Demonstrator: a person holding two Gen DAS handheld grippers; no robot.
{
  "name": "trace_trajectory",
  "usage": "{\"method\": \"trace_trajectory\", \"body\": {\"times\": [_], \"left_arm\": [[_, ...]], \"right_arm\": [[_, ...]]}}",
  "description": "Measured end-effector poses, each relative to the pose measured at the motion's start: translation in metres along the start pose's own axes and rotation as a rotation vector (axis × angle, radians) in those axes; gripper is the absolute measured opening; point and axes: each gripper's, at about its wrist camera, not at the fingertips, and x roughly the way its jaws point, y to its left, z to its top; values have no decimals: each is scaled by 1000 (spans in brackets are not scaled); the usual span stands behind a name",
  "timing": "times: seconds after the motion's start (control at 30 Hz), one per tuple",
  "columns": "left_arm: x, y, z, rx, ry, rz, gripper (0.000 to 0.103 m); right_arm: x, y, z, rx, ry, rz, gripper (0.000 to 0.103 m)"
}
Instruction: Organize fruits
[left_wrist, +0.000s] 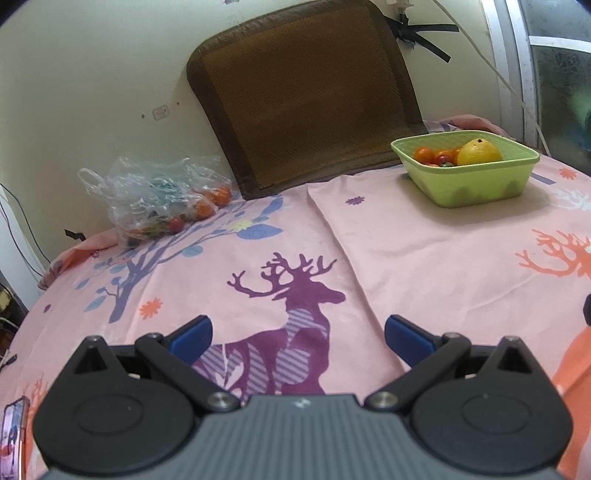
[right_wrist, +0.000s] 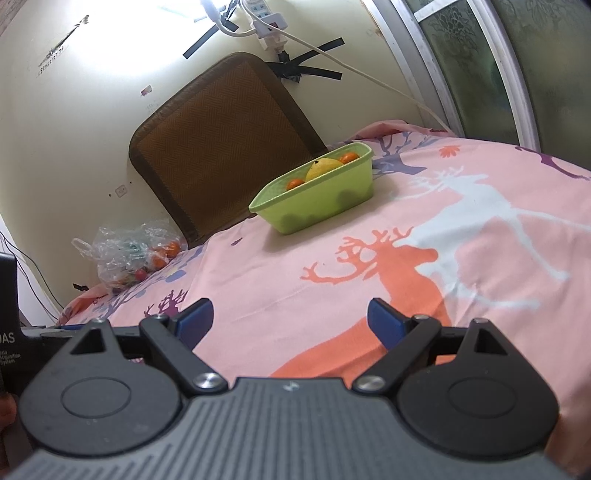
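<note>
We hold our left gripper (left_wrist: 297, 336) and right gripper (right_wrist: 290, 323) with fingers wide, empty, over the pink deer-print bedsheet (left_wrist: 424, 258). Fruits sit in the light green plastic basket (left_wrist: 469, 181); more lie in the crumpled clear plastic bag (left_wrist: 155, 195) beside the brown woven cushion (left_wrist: 306, 96).

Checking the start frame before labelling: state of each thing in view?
left gripper: open, empty
right gripper: open, empty
green basket: upright, holding yellow fruit and oranges
plastic bag: lying crumpled by the wall, small fruits still inside
brown cushion: leaning against the wall
</note>
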Motion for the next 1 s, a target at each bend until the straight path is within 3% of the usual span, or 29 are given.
{"method": "trace_trajectory", "body": {"times": [1.0], "left_arm": [[3,-4,-3,41,5,24,103]], "right_arm": [[0,0,0,1,0,0,92]]}}
